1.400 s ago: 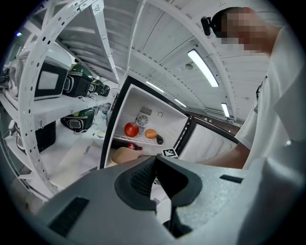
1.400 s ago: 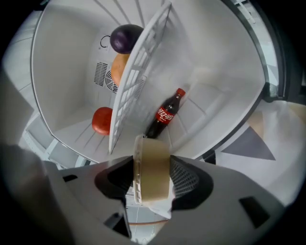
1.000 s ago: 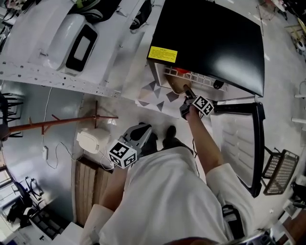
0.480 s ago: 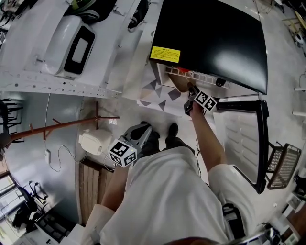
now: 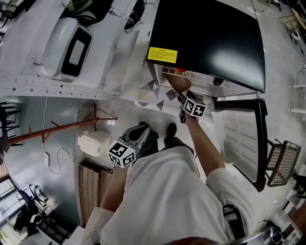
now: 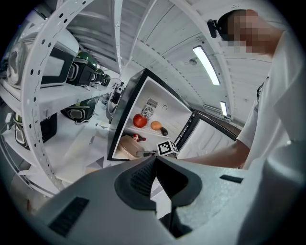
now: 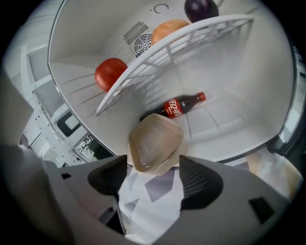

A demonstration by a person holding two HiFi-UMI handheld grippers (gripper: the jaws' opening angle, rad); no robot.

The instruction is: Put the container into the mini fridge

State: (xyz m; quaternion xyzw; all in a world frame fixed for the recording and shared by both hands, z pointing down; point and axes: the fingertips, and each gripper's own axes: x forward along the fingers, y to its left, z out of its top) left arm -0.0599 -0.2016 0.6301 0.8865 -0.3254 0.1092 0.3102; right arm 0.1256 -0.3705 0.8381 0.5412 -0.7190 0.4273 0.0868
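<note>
Your right claw (image 7: 153, 172) is opening, its pads clear of the container (image 7: 155, 142), which sits just ahead of its tips on the mini fridge (image 7: 229, 119) floor. Your left claw (image 6: 154, 165) is closed and empty.

- A red round fruit (image 7: 111, 72) lay on a white wire rack (image 7: 191, 40).
- An orange fruit (image 7: 168, 27) and a dark purple one (image 7: 201, 8) lay further along the same rack.
- A small cola bottle (image 7: 179, 106) lay on its side below the rack.
- A mat with grey triangles (image 5: 155, 95) covered the floor.
- A white appliance with a dark window (image 5: 67, 45) stood on a perforated metal shelf (image 5: 57, 86).
- A white box with a cable (image 5: 90, 143) was near a reddish-brown bar (image 5: 57, 125).
</note>
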